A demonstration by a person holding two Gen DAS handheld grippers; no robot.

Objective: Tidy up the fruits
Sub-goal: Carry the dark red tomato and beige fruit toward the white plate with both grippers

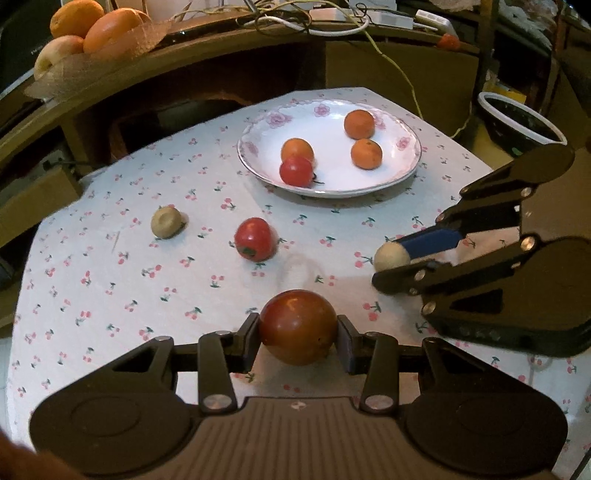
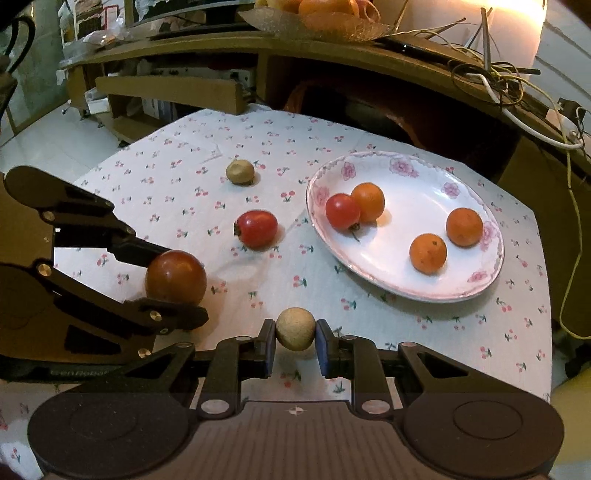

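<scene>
Dark red tomato (image 1: 298,326) sits clamped between the pads of my left gripper (image 1: 298,338), both pads pressing its sides, lifted a little clear of the cloth, I judge, from the shadow under it. My right gripper (image 2: 295,341) is clenched on a small beige ball-shaped fruit (image 2: 295,328), rough-skinned, pinched at its widest. So both hands are loaded at once. The two grippers hang near each other over the near part of the table, the right one's fruit just beside the left one's in either view. Beyond them lies the plate (image 1: 402,173), white with a pink flower rim, already holding three small oranges (image 1: 365,154) and one small red tomato (image 1: 295,170) that touches one of the oranges. Still loose on the cherry-print tablecloth (image 1: 110,295): a bright red tomato (image 1: 255,239) near the middle and a second beige fruit (image 1: 166,221) farther off to the side. Step in hand reads as the carry, two pieces picked and headed for the plate. Next move calls for bringing each over a bare patch of the plate, low, and letting go gently; round fruit will roll on that shallow slope and may knock the others. Two more pickups remain after that. Behind the table, a shelf with a basket of bigger fruit (image 1: 96,26) and tangled cables (image 2: 517,96).
</scene>
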